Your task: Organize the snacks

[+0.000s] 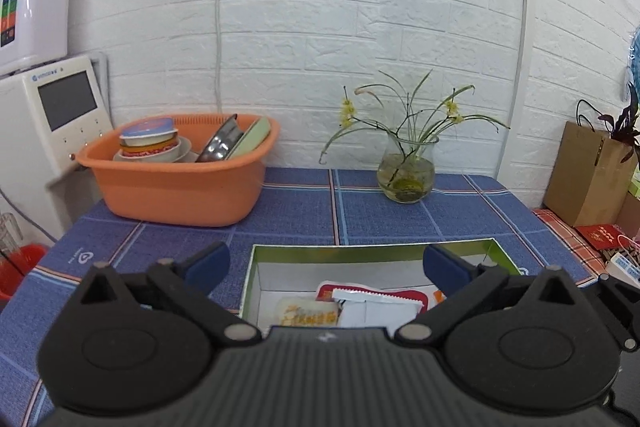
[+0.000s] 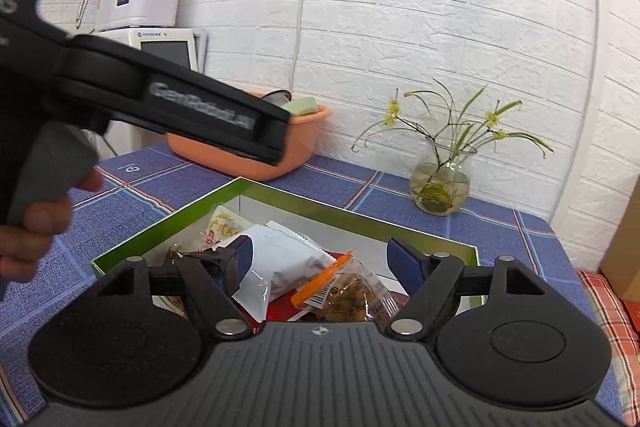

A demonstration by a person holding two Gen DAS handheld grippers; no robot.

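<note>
A green-rimmed open box (image 1: 368,247) (image 2: 168,223) lies on the blue checked tablecloth and holds several snack packets. A white packet (image 1: 376,309) (image 2: 280,259) rests on top of a red one (image 1: 420,297), with a yellow-printed packet (image 1: 306,313) (image 2: 224,223) beside it and a clear packet with an orange strip (image 2: 344,291) in front. My left gripper (image 1: 326,261) hovers open over the box's near left side, nothing between its blue pads. My right gripper (image 2: 320,259) is open above the packets, its pads apart from them. A hand holds the left gripper's body (image 2: 192,107).
An orange basin (image 1: 176,183) with bowls and plates sits at the back left of the table. A glass vase with a plant (image 1: 406,175) (image 2: 440,191) stands at the back. White appliances (image 1: 44,115) are at the left, a brown paper bag (image 1: 588,179) at the right.
</note>
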